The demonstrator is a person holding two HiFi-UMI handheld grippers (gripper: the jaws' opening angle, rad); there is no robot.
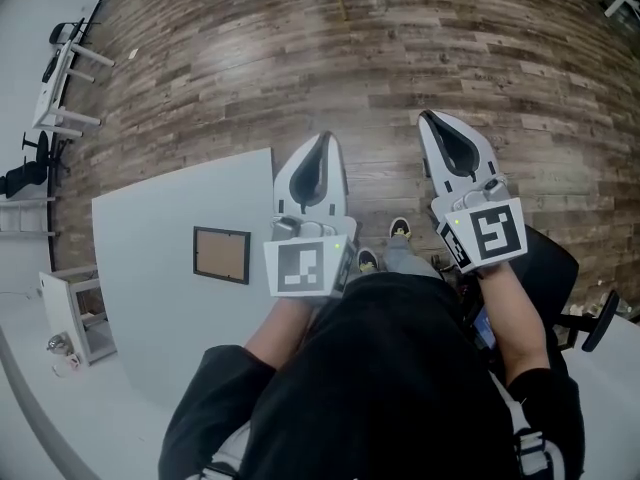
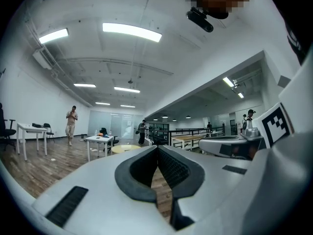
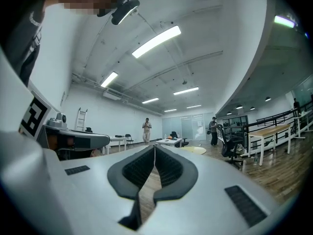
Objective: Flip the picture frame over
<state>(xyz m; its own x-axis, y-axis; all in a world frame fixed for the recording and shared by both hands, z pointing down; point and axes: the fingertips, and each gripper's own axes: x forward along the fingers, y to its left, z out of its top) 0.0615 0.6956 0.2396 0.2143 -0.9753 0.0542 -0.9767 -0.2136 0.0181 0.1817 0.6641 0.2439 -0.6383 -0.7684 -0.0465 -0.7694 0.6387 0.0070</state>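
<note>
While the person stands at the right edge of the white table (image 1: 150,218), both tools are held out level over the wooden floor (image 1: 420,58), side by side and pointing away from the body. The left gripper (image 1: 322,140) has its two jaws pressed together with nothing between them; in the left gripper view, the left gripper (image 2: 157,152) shows its dark ribbed pads meeting at the tip. The right gripper (image 1: 431,118) is likewise closed on itself and empty, and in the right gripper view the right gripper (image 3: 154,150) has its pads touching along their far ends. The picture frame (image 1: 221,255) lies flat on the table, just left of the left gripper and close to the table's right edge, a brown panel inside a dark border facing up; neither tool touches it. A small white cabinet (image 1: 78,313) stands on the floor at the table's left. Far across the room, a standing person (image 2: 72,124) is near some white desks.
</note>
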